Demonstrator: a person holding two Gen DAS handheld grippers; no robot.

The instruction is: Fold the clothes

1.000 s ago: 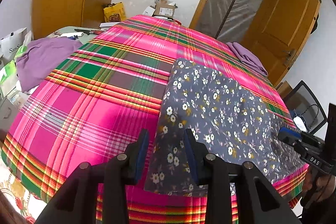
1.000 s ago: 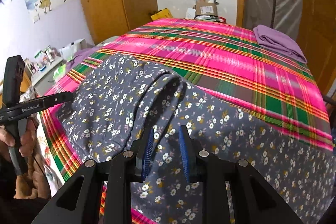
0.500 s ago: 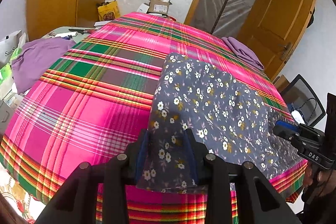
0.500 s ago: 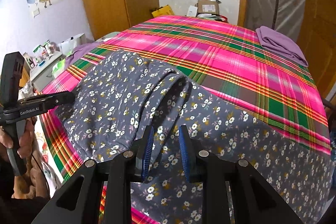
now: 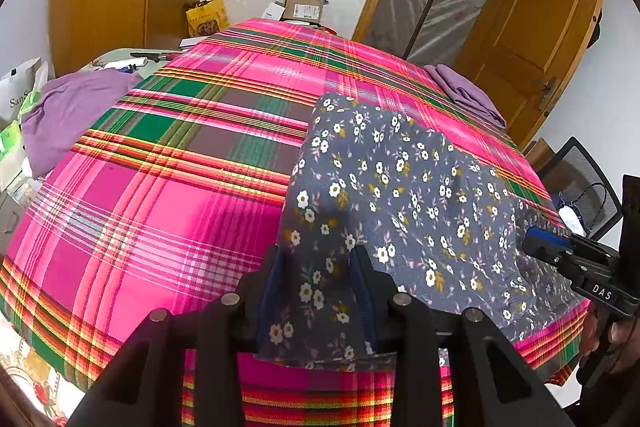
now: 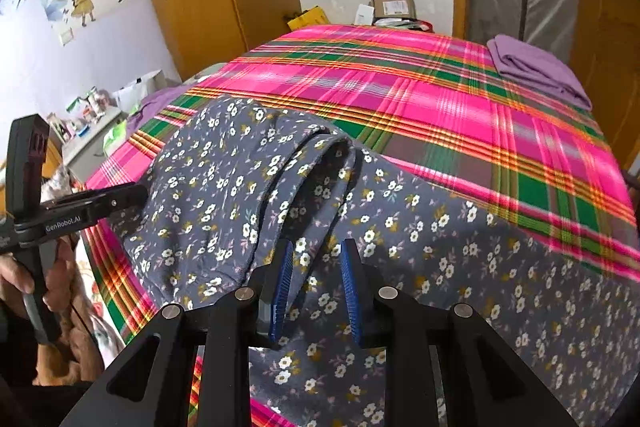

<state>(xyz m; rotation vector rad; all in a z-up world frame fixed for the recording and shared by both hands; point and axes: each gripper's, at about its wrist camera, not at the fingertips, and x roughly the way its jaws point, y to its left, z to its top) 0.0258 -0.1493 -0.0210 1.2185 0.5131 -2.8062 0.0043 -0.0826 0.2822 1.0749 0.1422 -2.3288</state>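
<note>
Getting ready to fold. Flowery cloth (image 5: 404,187) spread on the near right of the bed (image 5: 168,187). Left gripper (image 5: 318,291) fingers apart around its near corner (not pinched); right gripper (image 6: 314,287) fingers apart over it. Next: squeeze shut, lift, fold over.

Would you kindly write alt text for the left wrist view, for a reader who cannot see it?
The left gripper has a corner of a grey floral garment draped between its fingers, above a bed covered in pink plaid cloth. The right gripper reaches in at the right edge, and a folded purple garment lies at the far side.
</note>
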